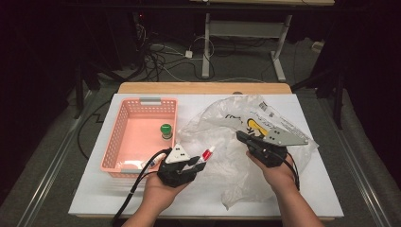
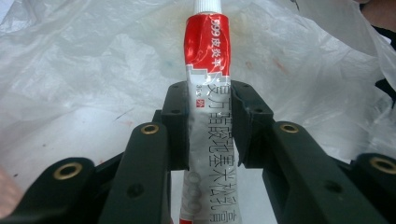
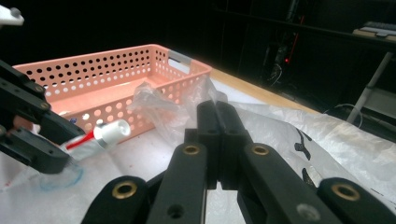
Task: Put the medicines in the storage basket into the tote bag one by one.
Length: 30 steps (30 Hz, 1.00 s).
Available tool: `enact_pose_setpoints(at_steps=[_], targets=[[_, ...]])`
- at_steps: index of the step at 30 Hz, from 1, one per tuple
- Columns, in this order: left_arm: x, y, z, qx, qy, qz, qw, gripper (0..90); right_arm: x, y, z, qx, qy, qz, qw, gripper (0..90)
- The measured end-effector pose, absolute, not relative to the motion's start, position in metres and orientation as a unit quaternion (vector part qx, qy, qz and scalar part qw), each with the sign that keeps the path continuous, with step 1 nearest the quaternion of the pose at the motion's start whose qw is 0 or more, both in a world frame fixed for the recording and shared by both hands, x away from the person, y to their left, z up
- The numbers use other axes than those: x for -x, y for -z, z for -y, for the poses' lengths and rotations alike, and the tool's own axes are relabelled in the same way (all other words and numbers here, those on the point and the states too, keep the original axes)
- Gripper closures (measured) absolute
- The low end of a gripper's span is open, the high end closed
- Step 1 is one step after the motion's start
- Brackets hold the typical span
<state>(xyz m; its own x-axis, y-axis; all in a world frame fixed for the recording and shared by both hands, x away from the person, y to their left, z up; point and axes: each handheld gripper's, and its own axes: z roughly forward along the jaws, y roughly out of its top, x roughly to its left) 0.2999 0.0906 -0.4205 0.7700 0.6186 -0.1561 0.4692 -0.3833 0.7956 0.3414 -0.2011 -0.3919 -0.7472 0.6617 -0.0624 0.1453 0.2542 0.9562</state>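
Now: left gripper (image 2: pixel 208 123) clamps red-and-white ointment tube (image 2: pixel 208 93); right gripper (image 3: pixel 219 121) fully closed, pinching clear plastic bag (image 1: pixel 227 130).

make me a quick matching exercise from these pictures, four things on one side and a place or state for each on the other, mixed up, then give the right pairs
Things
1. tube
2. green-capped bottle
3. plastic bag
4. basket

Places or states
A. standing inside the pink basket
B. clamped between the jaws of the left gripper
C. on the left part of the table, pink, with holes in its walls
D. crumpled and see-through, spread over the right part of the table, pinched by the shut right gripper

Pairs: 1-B, 2-A, 3-D, 4-C
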Motion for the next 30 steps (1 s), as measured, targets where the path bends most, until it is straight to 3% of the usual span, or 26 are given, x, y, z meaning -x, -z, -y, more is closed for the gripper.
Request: enact_pose_setpoints(at_steps=[18, 30], targets=[[-0.323, 0.432, -0.054, -0.832, -0.086, -0.334, 0.435, 67.8, -0.337, 0.388, 0.208, -0.270, -0.560, -0.746, 0.241, 90.0], [-0.364, 0.437, -0.027, -0.831, -0.086, -0.355, 0.420, 67.9, -0.335, 0.387, 0.216, -0.284, -0.570, -0.734, 0.237, 90.0]])
